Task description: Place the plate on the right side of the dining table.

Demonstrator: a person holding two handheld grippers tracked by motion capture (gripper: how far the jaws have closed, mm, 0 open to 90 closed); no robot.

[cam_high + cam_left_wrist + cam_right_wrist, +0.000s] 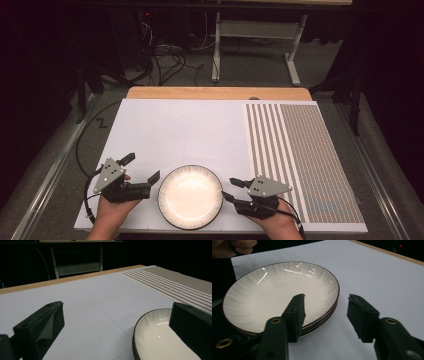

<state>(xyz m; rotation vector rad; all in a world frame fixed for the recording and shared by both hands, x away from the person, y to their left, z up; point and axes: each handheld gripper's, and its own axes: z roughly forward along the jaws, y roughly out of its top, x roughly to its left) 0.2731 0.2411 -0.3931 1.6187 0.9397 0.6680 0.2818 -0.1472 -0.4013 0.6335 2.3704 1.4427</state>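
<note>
Two hand-held grippers, left, right, flanking stacked plates

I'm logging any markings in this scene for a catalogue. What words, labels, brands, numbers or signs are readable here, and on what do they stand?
None can be read.
The stack of plates: ribbed rim with a dark edge, no lettering.
The white sheet on the table: blank.
The striped mat: a faint bluish mark near its near right corner, too blurred to read.
The left gripper and right gripper: grey plates with holes, no text.
</note>
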